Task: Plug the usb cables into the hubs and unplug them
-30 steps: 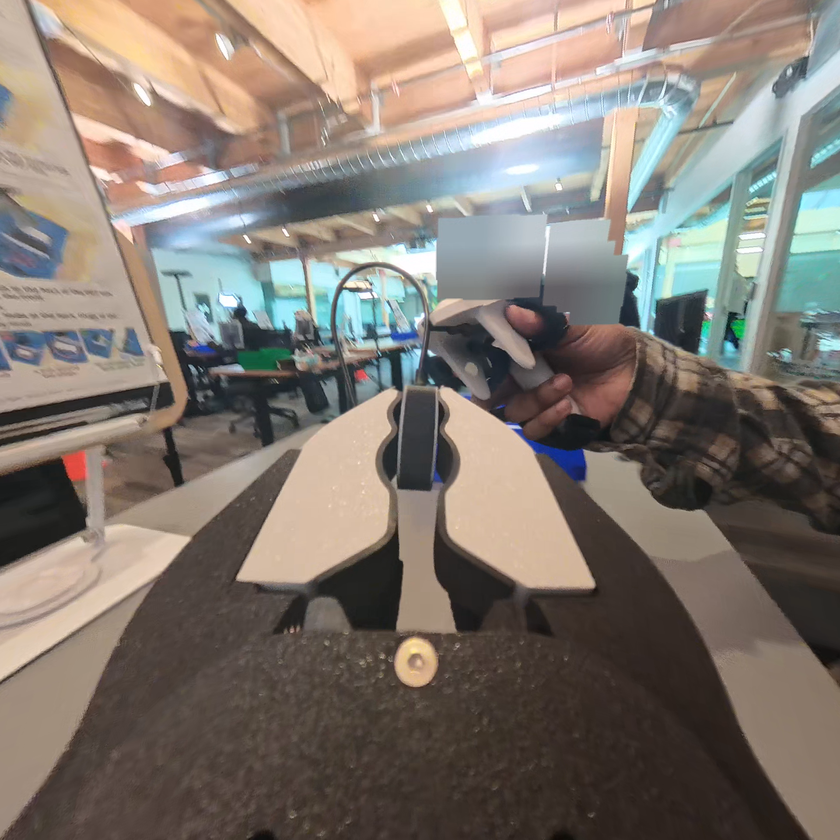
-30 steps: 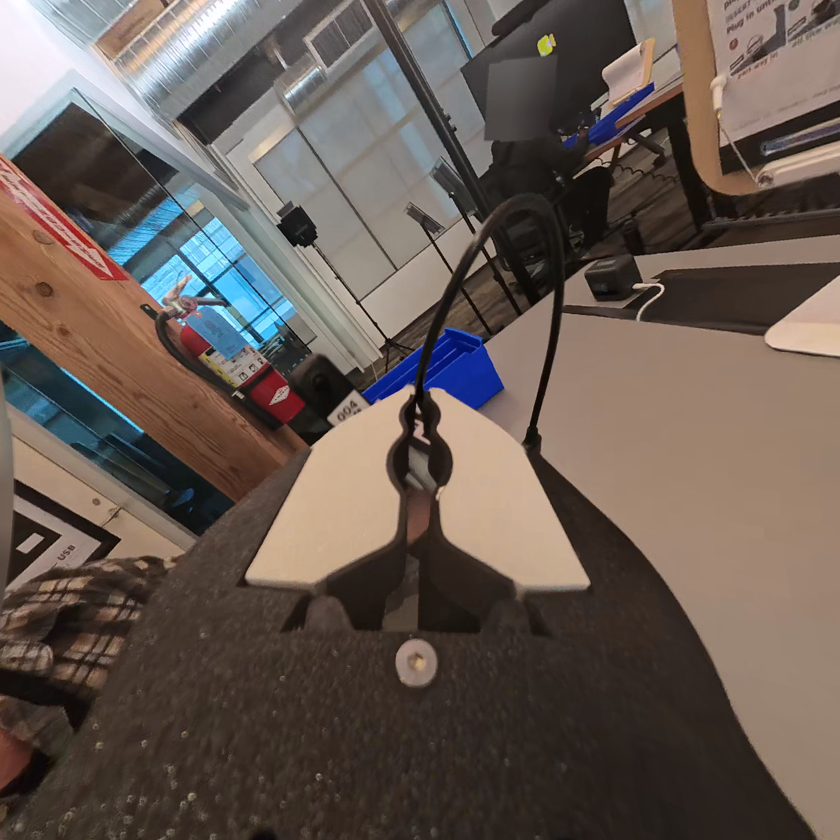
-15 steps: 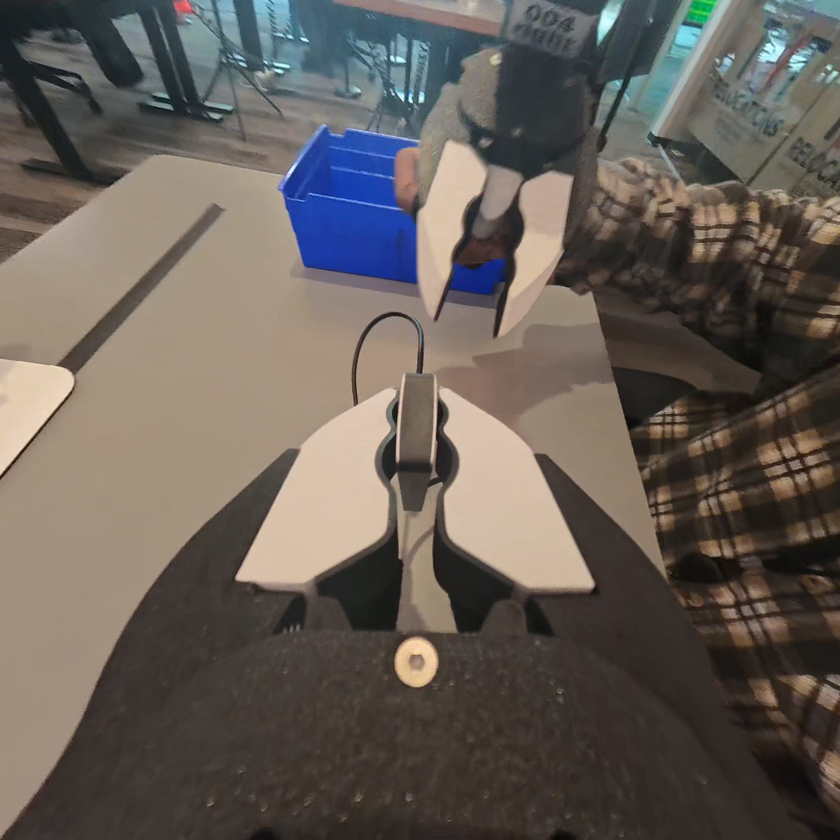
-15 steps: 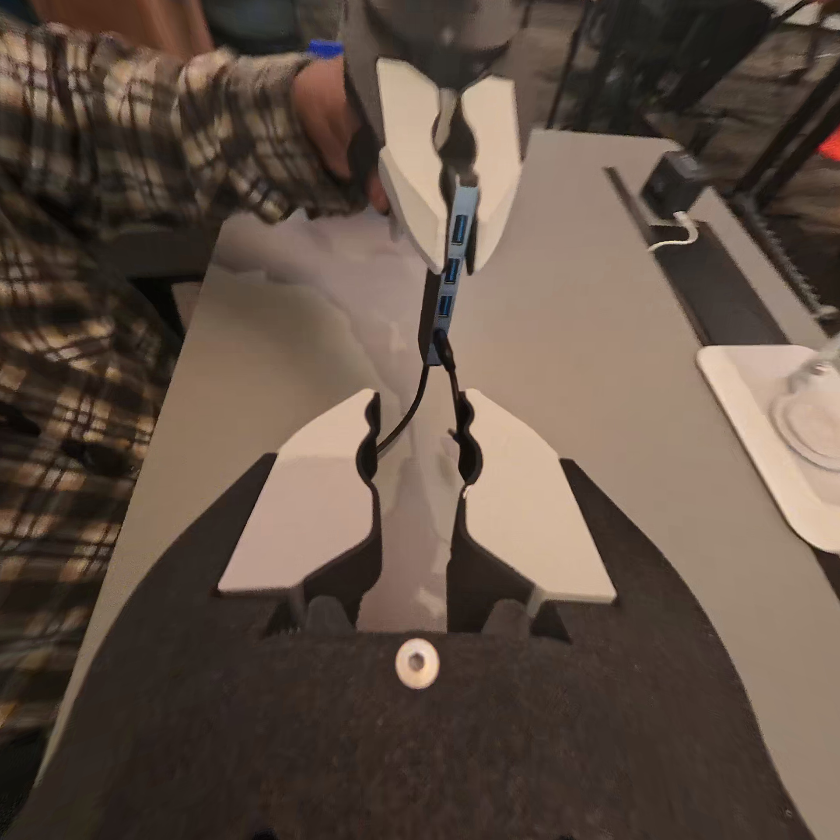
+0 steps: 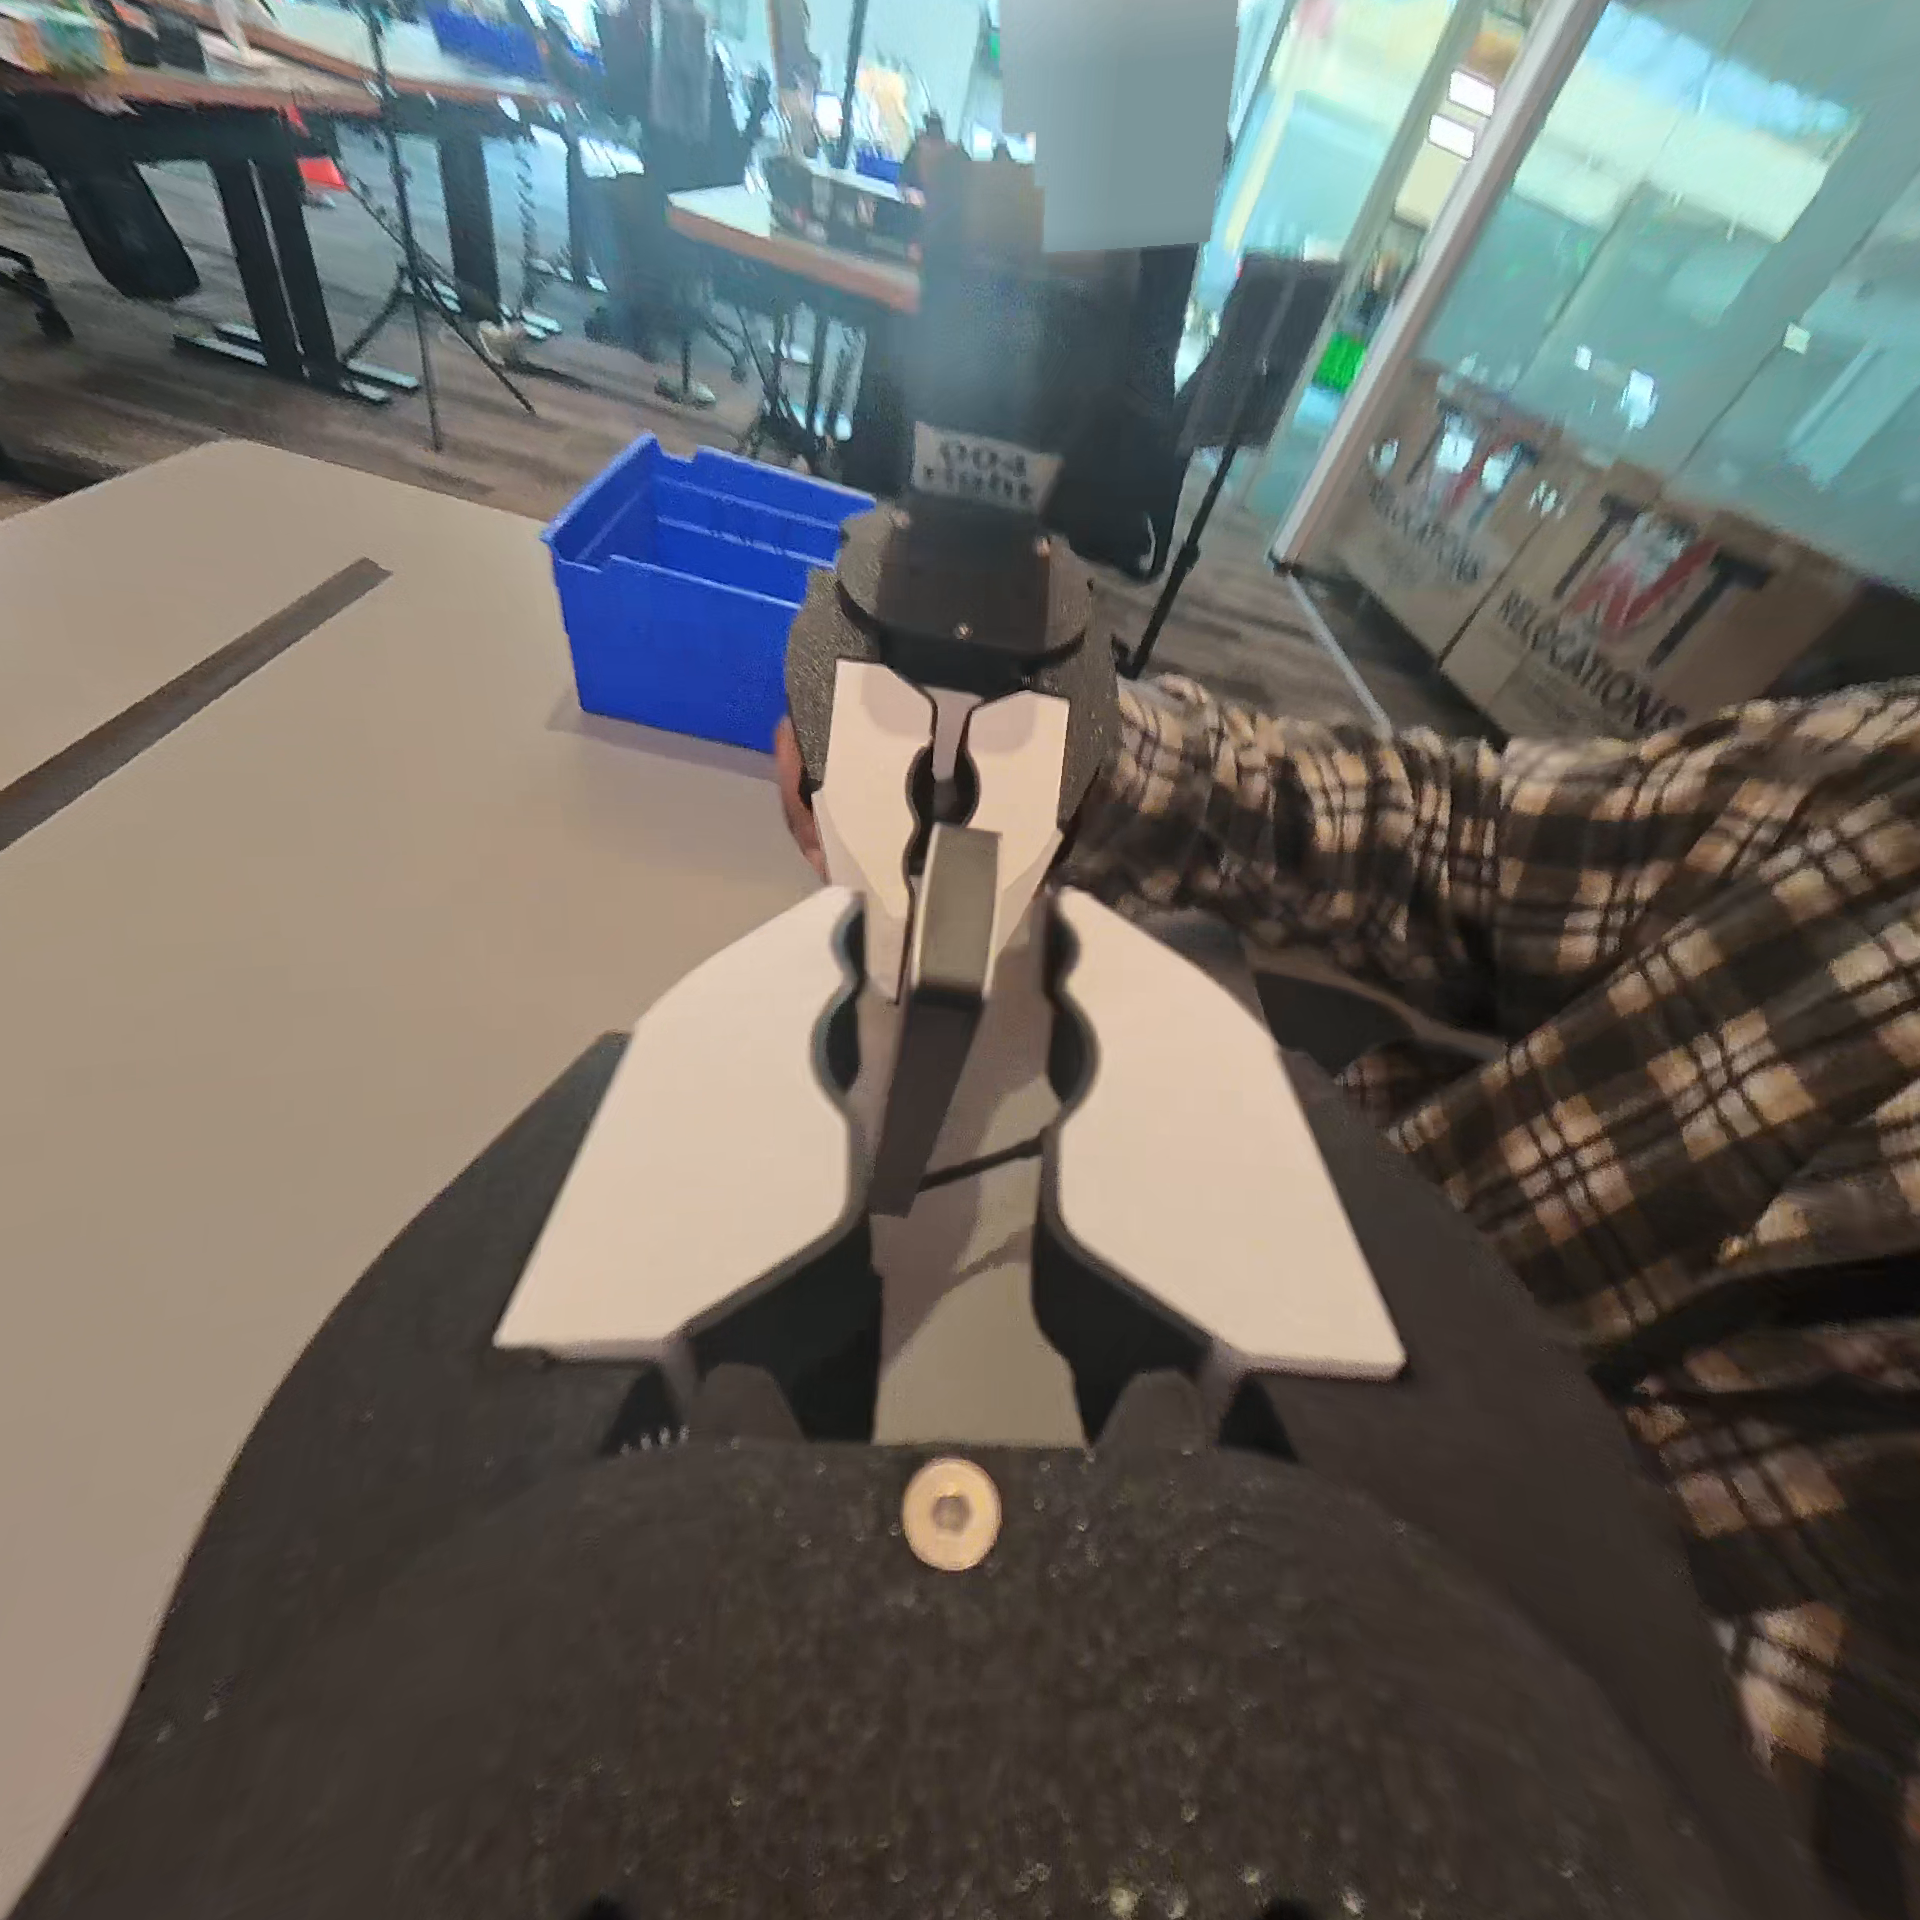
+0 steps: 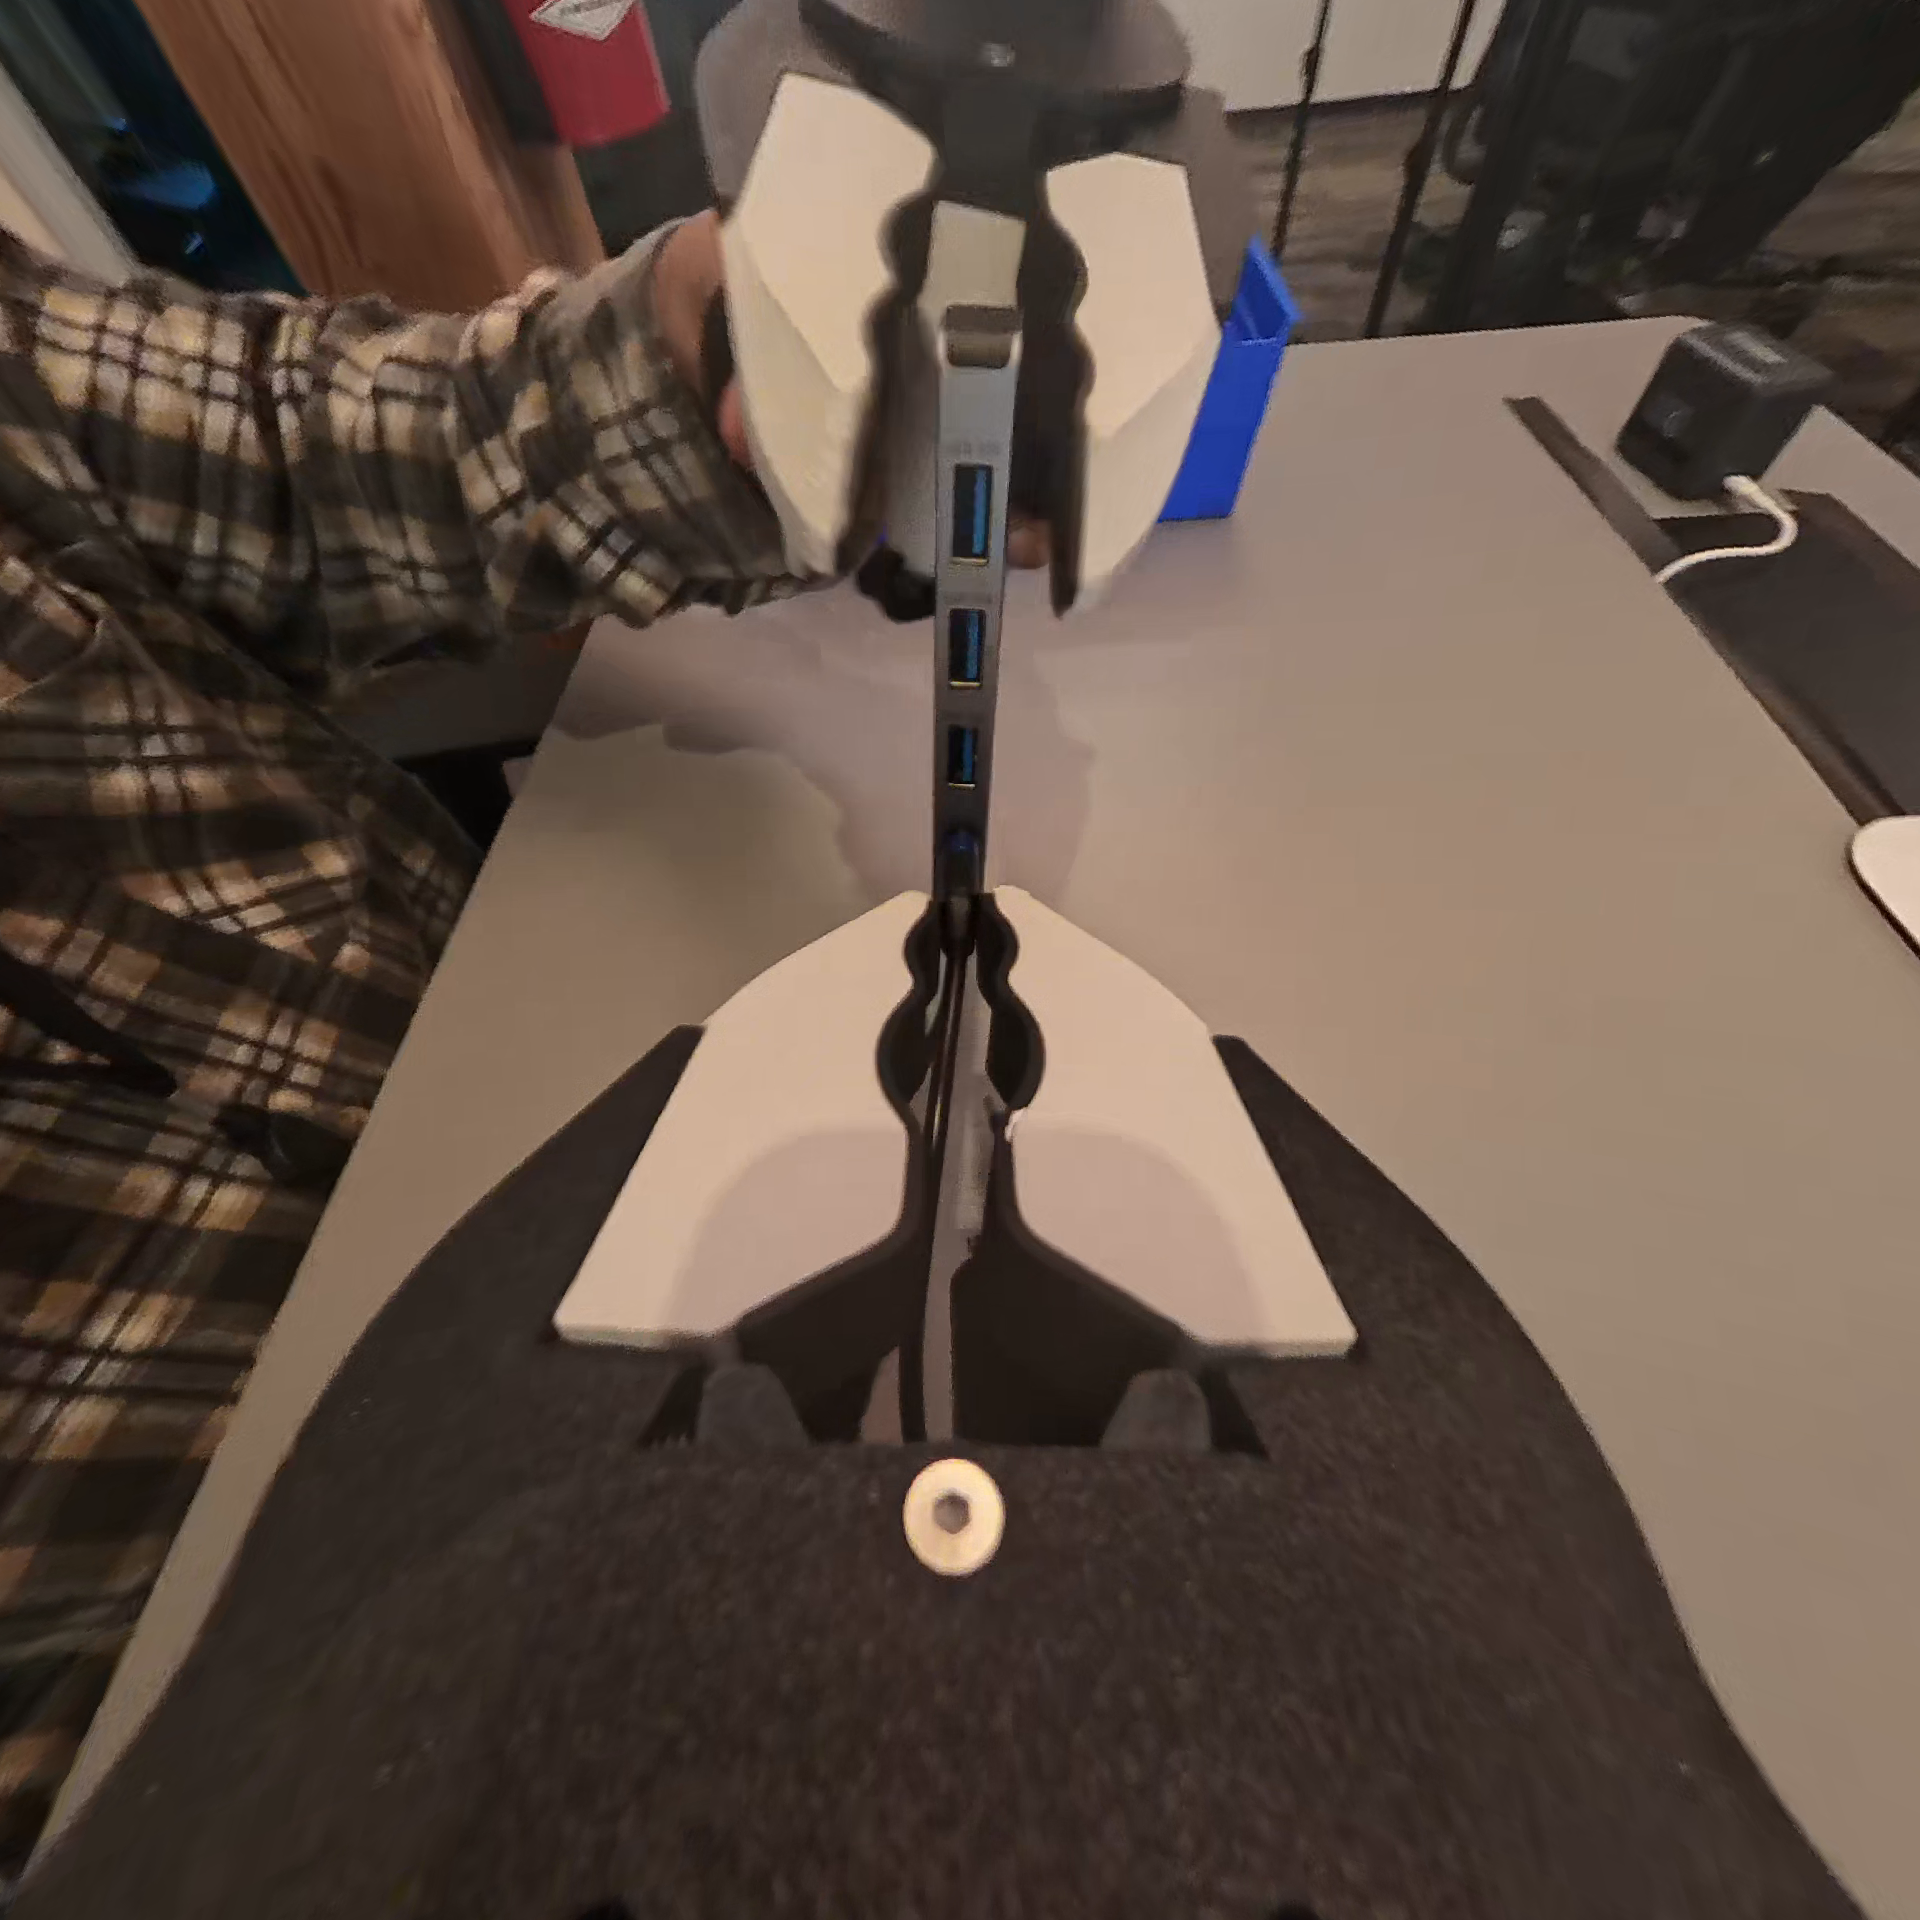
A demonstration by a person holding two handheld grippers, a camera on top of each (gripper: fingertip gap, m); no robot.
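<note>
The left gripper (image 5: 951,997) has its fingers parted around the hub (image 6: 966,582), apparently without touching. The right gripper (image 6: 961,914) pinches the cable plug (image 6: 961,920) at the hub's end, above the grey table (image 6: 1351,831).

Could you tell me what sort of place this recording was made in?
Probably an open-plan office or lab workspace: rows of desks on dark legs stand behind the grey table, tripod stands rise among them, and glass partition walls line one side.

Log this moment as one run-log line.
left claw: open, straddling USB hub | right claw: shut on hub's cable end | hub ports: three blue ones empty | blue bin: on grey table
</note>
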